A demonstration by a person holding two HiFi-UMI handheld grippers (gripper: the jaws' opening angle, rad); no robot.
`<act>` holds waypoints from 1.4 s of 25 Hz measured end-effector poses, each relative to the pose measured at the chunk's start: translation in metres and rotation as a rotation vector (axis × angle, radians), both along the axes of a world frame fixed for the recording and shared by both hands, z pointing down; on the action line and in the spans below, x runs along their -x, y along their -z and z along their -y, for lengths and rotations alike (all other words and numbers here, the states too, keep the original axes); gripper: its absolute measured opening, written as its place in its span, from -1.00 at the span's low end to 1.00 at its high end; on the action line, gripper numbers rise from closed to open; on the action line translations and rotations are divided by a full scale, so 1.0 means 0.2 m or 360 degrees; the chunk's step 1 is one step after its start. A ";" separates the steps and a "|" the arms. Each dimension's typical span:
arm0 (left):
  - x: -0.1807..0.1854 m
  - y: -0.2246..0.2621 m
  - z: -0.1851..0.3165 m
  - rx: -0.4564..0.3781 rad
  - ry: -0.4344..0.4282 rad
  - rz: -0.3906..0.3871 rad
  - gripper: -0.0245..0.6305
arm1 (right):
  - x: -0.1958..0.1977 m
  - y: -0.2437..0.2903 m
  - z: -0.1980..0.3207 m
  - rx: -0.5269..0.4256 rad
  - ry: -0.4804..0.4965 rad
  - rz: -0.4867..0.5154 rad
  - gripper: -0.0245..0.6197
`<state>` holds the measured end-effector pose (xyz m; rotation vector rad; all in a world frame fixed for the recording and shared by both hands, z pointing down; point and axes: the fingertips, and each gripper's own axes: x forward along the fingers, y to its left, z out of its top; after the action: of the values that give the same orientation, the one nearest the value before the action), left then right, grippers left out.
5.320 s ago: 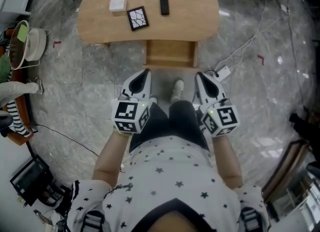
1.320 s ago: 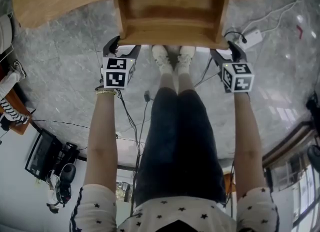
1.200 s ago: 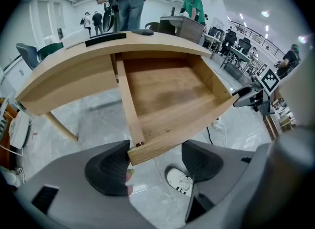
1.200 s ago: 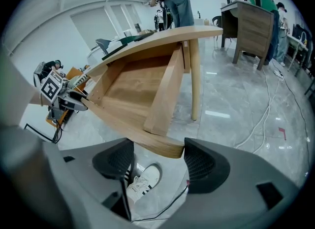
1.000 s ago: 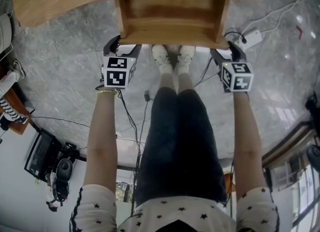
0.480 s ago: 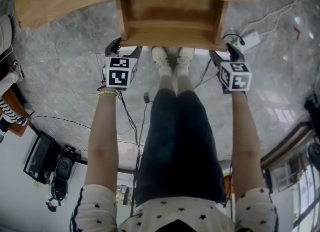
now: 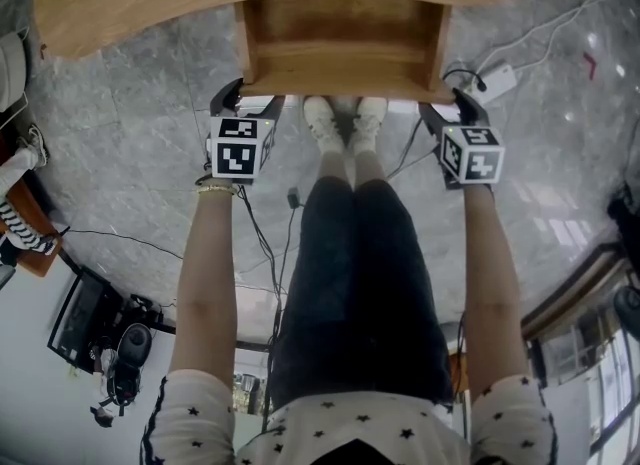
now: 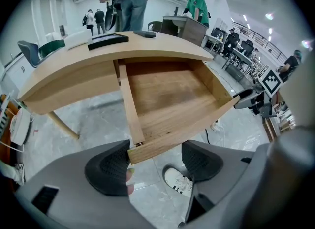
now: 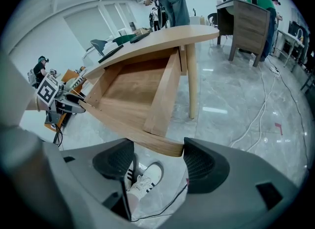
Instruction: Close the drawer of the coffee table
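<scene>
The left gripper (image 8: 155, 163) has its fingers (image 8: 109, 170) spread wide and clamped on nothing. The left front corner of the light wooden drawer (image 8: 167, 95) pokes between them, against the outer finger. The right gripper (image 9: 157, 163) is just as wide and also empty, with the drawer's right front corner by its outer finger (image 9: 203, 166). The drawer stands pulled out of the oval wooden coffee table (image 7: 110, 8), its front board facing the person and running lengthwise from gripper to gripper. White shoes (image 7: 342, 118) stand just before it.
</scene>
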<state>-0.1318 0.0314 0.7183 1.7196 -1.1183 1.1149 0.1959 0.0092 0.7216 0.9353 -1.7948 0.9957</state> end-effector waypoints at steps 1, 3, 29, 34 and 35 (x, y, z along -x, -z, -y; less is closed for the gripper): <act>0.00 0.01 0.00 -0.0002 0.0000 -0.0003 0.06 | 0.00 0.01 0.00 0.0001 -0.0004 0.0003 0.04; 0.00 0.02 0.00 -0.0001 0.0001 -0.0009 0.06 | 0.00 0.03 0.00 0.0006 -0.0010 0.0006 0.04; -0.01 0.08 0.02 0.0038 0.0002 -0.0040 0.06 | -0.01 0.08 0.03 0.0044 -0.0003 -0.0008 0.04; -0.02 0.09 0.02 0.0041 0.0011 -0.0049 0.06 | -0.02 0.09 0.05 0.0051 0.0012 -0.0014 0.04; -0.02 0.09 0.02 0.0042 0.0011 -0.0050 0.06 | -0.02 0.09 0.05 0.0052 0.0013 -0.0016 0.04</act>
<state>-0.1274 0.0272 0.7002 1.7060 -1.0844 1.0901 0.2001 -0.0003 0.7030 0.9101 -1.7677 1.0108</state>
